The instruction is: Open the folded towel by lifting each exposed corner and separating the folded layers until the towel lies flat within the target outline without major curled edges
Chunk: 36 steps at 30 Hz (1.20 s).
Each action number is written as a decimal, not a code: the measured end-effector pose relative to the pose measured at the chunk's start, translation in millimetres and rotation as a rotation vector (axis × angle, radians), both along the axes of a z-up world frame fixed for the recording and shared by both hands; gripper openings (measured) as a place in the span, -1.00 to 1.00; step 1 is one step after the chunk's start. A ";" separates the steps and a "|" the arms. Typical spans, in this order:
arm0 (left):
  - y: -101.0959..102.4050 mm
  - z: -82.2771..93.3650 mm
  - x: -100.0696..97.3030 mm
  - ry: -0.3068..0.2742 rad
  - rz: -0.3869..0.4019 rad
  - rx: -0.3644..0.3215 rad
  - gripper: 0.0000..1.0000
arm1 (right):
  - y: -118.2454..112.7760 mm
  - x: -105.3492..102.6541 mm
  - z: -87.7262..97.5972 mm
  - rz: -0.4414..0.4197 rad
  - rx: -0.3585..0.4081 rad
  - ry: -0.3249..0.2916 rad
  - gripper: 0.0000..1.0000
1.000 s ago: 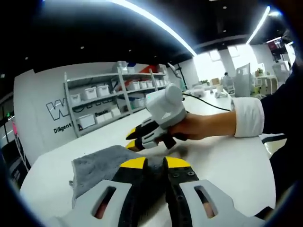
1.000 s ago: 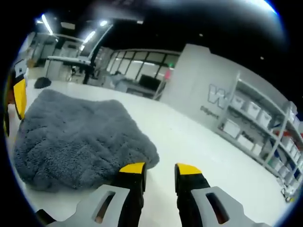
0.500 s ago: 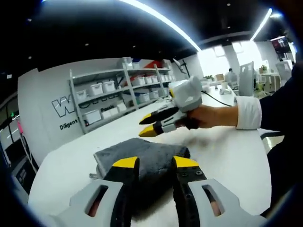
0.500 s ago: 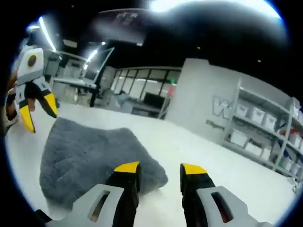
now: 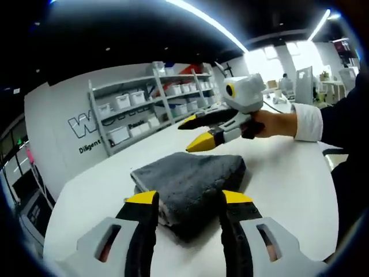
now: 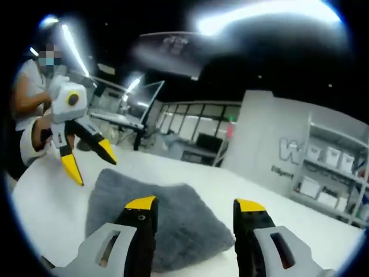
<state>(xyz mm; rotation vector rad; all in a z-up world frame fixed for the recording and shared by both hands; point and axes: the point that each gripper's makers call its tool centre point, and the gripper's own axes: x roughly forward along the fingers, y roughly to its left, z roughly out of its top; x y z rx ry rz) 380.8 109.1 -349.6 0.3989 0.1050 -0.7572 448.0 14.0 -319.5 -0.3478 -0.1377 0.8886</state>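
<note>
- The grey towel [image 5: 190, 184] – plush, still folded thick – lies on the white table [image 5: 288, 190].
- Left gripper view: stacked layers show at its near edge; shelving with bins [image 5: 150, 107] stands behind.
- Right gripper view: the towel [image 6: 155, 216] looks like a flat shaggy slab.
- Left gripper [image 5: 185, 199] and right gripper [image 6: 196, 205], yellow-tipped, both spread wide, holding nothing, above the towel.

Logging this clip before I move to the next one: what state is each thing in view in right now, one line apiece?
Towel: folded, layers stacked, lying on the white table, not held.
Left tool: open, empty, above the towel's near edge.
Right tool: open, empty, raised over the towel; also seen from the left gripper view, held by a hand.
Shelf bins: sitting on the rack shelves; whether lidded I cannot tell.
</note>
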 end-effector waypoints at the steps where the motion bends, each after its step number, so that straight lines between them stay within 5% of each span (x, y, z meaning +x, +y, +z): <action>1: 2.4 -1.7 0.9 0.004 0.002 0.005 -0.16 | 2.8 -1.5 1.4 0.014 -0.001 -0.008 0.07; 14: 17.2 -14.0 9.5 0.038 0.038 0.006 -0.13 | 43.5 -50.6 -3.9 0.186 -0.124 -0.150 0.42; 22: 22.2 -10.8 14.6 0.007 0.061 -0.016 -0.33 | 56.3 -52.7 -16.0 0.240 -0.192 -0.181 0.43; 36: 21.3 -25.9 18.0 0.045 0.057 -0.006 -0.49 | 63.4 -47.6 -30.0 0.245 -0.290 -0.234 0.38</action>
